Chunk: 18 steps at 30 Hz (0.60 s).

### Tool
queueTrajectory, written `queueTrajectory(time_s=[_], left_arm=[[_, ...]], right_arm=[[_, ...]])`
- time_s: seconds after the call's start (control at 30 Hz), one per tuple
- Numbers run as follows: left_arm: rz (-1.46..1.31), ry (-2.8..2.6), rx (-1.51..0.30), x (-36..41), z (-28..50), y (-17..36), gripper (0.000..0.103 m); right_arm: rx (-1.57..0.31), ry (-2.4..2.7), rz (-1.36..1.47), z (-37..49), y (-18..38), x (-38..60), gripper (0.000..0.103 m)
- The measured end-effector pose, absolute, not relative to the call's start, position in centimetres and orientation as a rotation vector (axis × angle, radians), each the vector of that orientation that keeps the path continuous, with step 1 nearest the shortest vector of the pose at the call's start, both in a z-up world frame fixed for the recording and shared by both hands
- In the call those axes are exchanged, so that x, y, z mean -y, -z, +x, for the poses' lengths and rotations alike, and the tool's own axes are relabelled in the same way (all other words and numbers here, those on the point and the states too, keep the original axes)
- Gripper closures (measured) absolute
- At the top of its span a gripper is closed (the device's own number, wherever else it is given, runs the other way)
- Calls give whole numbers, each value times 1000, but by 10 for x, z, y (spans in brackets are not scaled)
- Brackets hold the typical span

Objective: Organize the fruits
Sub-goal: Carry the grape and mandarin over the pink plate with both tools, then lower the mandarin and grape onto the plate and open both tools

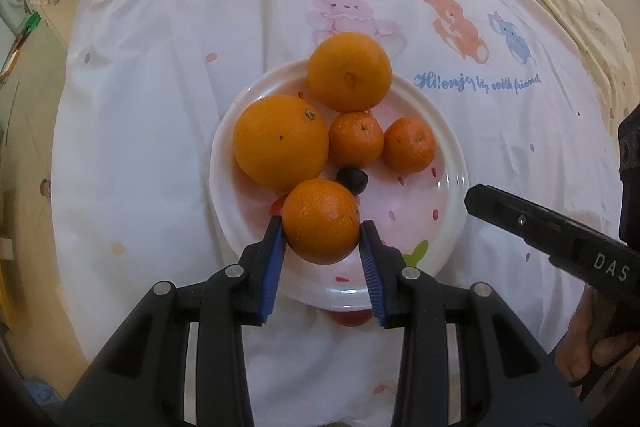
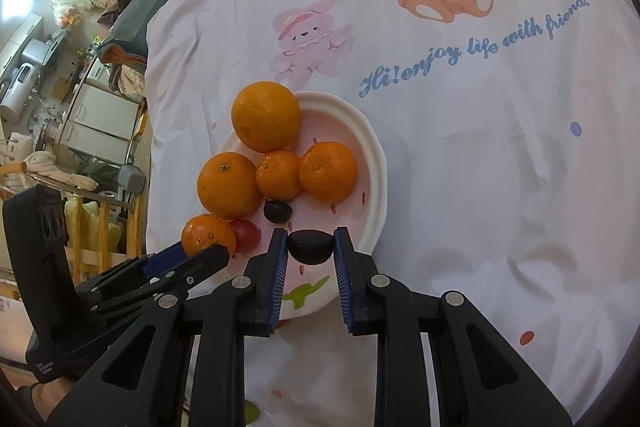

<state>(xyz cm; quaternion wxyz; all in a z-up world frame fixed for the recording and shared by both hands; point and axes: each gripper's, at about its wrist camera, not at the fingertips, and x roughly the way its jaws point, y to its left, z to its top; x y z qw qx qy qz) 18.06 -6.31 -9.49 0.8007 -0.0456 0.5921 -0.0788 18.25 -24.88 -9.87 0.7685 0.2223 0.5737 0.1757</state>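
Note:
My left gripper (image 1: 322,223) is shut on a small orange (image 1: 322,221), its blue pads pressing both sides, just over the near part of a white plate (image 1: 452,163) with a pink inside. My right gripper (image 2: 310,233) is shut on a dark plum (image 2: 311,246) above the plate's near rim (image 2: 378,187). On the plate lie two big oranges (image 1: 280,141) (image 1: 349,71), two small ones (image 1: 356,138) (image 1: 409,145) and another dark plum (image 1: 352,179). A red fruit (image 2: 245,235) sits beside the held orange (image 2: 208,235).
The plate rests on a white bedsheet (image 1: 160,107) printed with cartoon animals and blue lettering. A red fruit (image 1: 352,317) peeks out under the plate's near rim. A finger (image 1: 520,223) of the right gripper reaches in from the right. Cluttered furniture (image 2: 80,107) stands beyond the bed's left edge.

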Motion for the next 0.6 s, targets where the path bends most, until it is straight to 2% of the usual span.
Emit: queueTrajectory(time_s=[0.3, 0.6], left_arm=[[-107, 167, -1277, 62, 180, 98, 69], [-93, 190, -1278, 67, 182, 98, 69]], right_arm=[[-1251, -387, 477, 183, 101, 245, 78], [-1233, -381, 510, 183, 98, 250, 72]])
